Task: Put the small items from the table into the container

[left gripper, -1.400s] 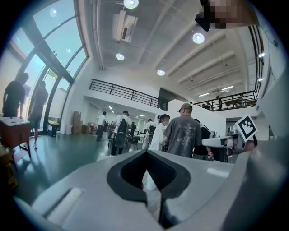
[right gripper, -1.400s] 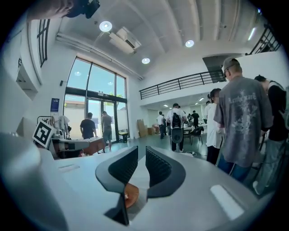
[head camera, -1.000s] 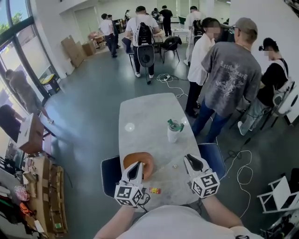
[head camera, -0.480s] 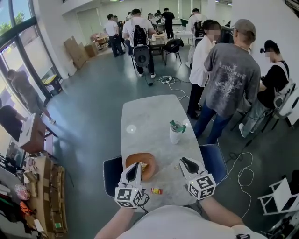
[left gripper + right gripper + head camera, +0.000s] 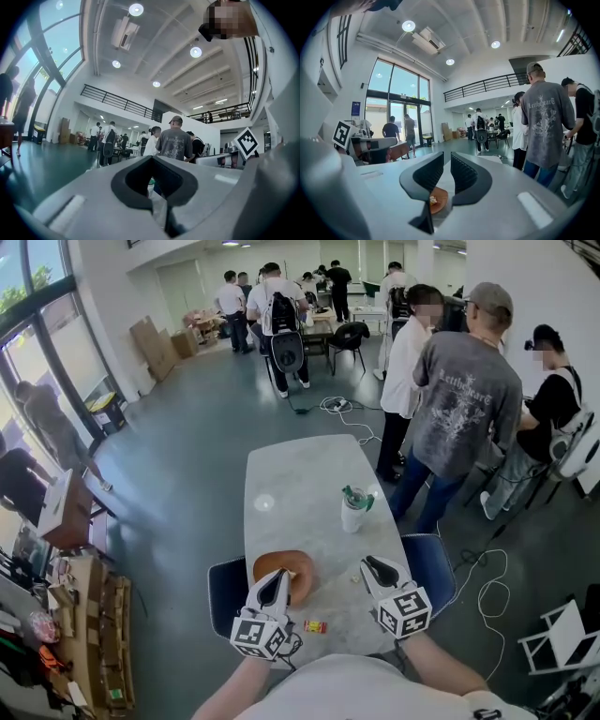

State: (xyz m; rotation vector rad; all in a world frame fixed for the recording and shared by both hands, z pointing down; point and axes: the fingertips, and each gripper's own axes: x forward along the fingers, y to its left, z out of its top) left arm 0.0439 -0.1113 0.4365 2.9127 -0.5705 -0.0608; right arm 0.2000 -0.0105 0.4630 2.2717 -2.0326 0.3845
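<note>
Left gripper [image 5: 274,579]: jaws closed tip to tip, nothing held; over the near-left edge of the container.
Container [image 5: 298,562]: round brown bowl on the pale marble worktop [image 5: 300,474]; one small wrapped item [image 5: 433,200] inside.
Red-and-yellow item [image 5: 314,625]: on the worktop, nearer than the container and slightly right, not touching it.
Tiny pale item [image 5: 354,577]: on the worktop, right of the container, apart from it.
Cup [image 5: 353,510], green lid: upright, beyond and right of the container.
Right gripper [image 5: 375,566]: jaws parted by a narrow gap, nothing between; right of the container, pointed towards it.
</note>
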